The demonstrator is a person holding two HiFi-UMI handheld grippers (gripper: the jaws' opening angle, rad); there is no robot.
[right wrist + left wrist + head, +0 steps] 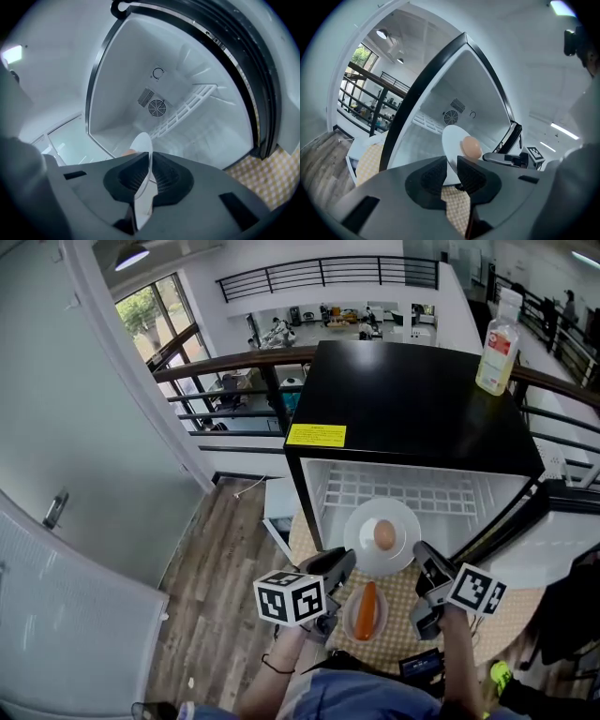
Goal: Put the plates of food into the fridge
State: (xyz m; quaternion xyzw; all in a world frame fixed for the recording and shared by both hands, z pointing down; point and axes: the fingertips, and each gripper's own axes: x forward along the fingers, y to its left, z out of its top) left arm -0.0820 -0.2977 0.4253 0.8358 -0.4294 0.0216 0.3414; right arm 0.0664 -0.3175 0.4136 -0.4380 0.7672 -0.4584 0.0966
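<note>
White plate (361,549) with a tan egg (384,535) on it is hanging at the mouth of the open black fridge (412,399).

Head view: the left gripper (339,566) is pinching the plate's near-left rim and the right gripper (427,557) its right rim. Below, on the checked cloth (403,620), a second small plate (349,617) carrying an orange, carrot-like piece (367,607) is waiting. A bottle (497,343) is standing on the fridge top (no part in this carry).

Left gripper view: the jaws are standing narrowly apart, with the pads pressing on the rim between them. The egg is sitting near the plate's middle, and the white cavity is showing behind it.

Right gripper view: the jaws are sitting nearly together, clamping the thin rim edge-on. A wire shelf (187,110) and a fan grille (157,108) are showing at the back.

Step in hand, as I am judging it: feeding the plate into the cavity.
- Both hands should be advancing together and level, since the egg looks loose and free to roll.
- The rim should be clearing the frame on each side.
- The plate should be resting flat inside before either grip is loosening (an uneven release is risking a tipped plate).
</note>
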